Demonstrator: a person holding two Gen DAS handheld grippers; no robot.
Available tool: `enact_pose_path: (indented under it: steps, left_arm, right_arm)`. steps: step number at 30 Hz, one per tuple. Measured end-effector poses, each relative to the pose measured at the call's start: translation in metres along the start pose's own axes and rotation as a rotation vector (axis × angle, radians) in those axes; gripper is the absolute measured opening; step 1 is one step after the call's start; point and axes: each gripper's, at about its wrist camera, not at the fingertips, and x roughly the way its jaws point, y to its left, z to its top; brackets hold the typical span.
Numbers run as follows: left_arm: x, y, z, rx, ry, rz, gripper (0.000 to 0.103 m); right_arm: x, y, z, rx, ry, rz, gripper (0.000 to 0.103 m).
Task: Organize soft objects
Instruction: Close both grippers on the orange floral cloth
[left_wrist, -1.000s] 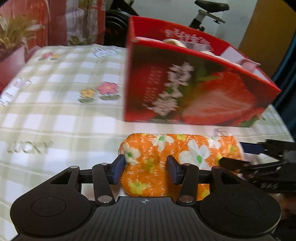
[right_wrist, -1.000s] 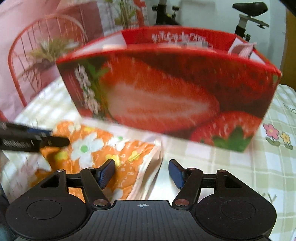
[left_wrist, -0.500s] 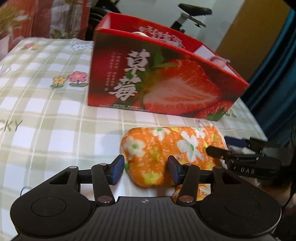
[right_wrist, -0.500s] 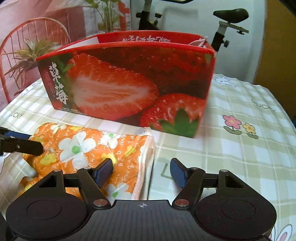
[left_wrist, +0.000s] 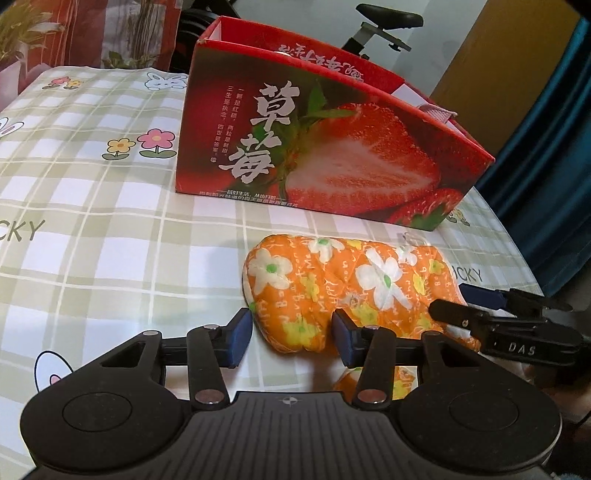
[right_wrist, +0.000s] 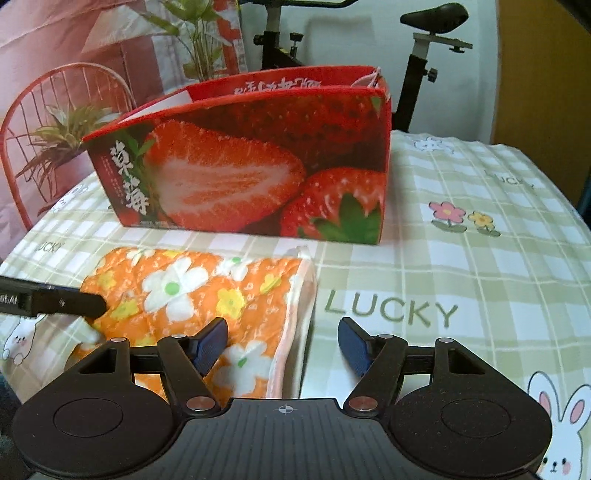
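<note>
An orange padded oven mitt with white flowers (left_wrist: 343, 288) lies on the checked tablecloth in front of a red strawberry box (left_wrist: 332, 147). My left gripper (left_wrist: 291, 334) is open, its pads either side of the mitt's rounded end. My right gripper (right_wrist: 282, 343) is open over the mitt's cuff edge (right_wrist: 207, 291), the left pad above the fabric, the right pad above bare cloth. The box also shows in the right wrist view (right_wrist: 258, 166). Each gripper's fingers show at the mitt's far end in the other view.
The table carries a green checked cloth (right_wrist: 461, 258) with flowers, rabbits and "LUCKY" print. The box holds pale items, mostly hidden. An exercise bike (right_wrist: 417, 55), a red wire chair with a plant (right_wrist: 55, 129) and a dark curtain (left_wrist: 546, 147) stand beyond the table.
Both grippers have drawn back and risen slightly, so the box looks farther away. The mitt lies in the same place, and both grippers stay open.
</note>
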Motion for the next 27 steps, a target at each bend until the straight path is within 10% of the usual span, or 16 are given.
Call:
enact_pose_path:
  steps: [9,27]
  left_arm:
    - [0.000,-0.001,-0.001,0.014,-0.005,0.004,0.050]
    - [-0.014,-0.008,0.003,0.046,-0.044,-0.004,0.020]
  right_arm:
    - [0.002,0.005,0.000,-0.022,0.000,-0.001,0.065]
    - [-0.009,0.022,0.009,-0.066,-0.039,0.145,0.017]
